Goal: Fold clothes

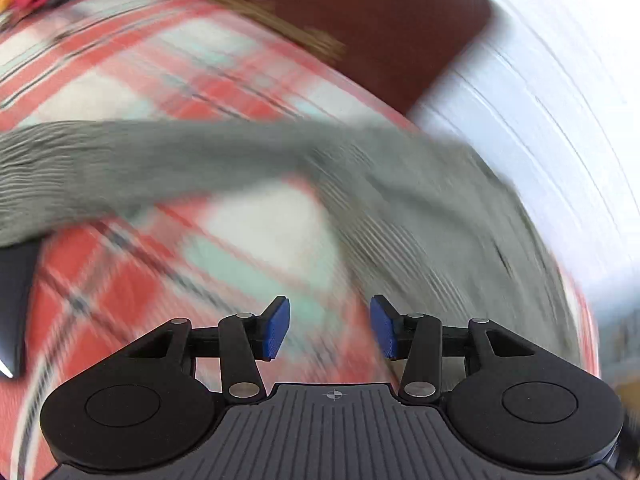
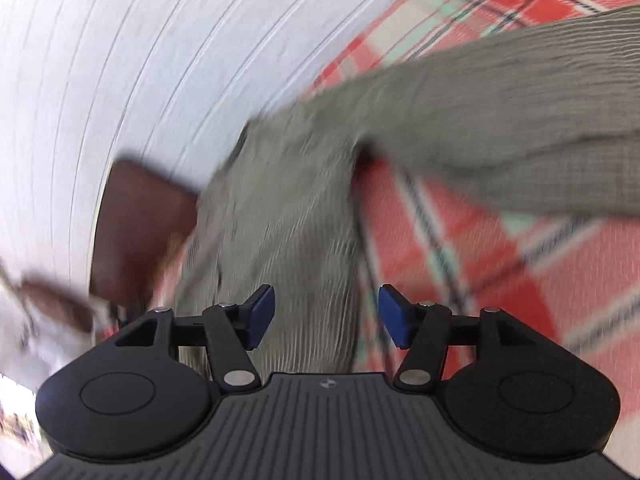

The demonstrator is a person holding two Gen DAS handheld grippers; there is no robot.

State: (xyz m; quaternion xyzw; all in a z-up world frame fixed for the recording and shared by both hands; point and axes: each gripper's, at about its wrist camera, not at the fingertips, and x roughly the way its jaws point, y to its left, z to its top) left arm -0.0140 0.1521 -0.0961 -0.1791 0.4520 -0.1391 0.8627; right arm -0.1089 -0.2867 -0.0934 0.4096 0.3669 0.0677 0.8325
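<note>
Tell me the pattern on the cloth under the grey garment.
Red, white and mint plaid cloth, clearest in the left wrist view.

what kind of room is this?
Probably a bedroom or other home room: a plaid cover with a grey garment on it, a dark wood board, maybe a headboard, and a white wall.

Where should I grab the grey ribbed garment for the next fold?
Judging from these blurred views, take the grey ribbed garment at the end of its long sleeve-like strip, coming from above along its edge: it lies flat and free on the plaid cloth, easy to lift.
</note>
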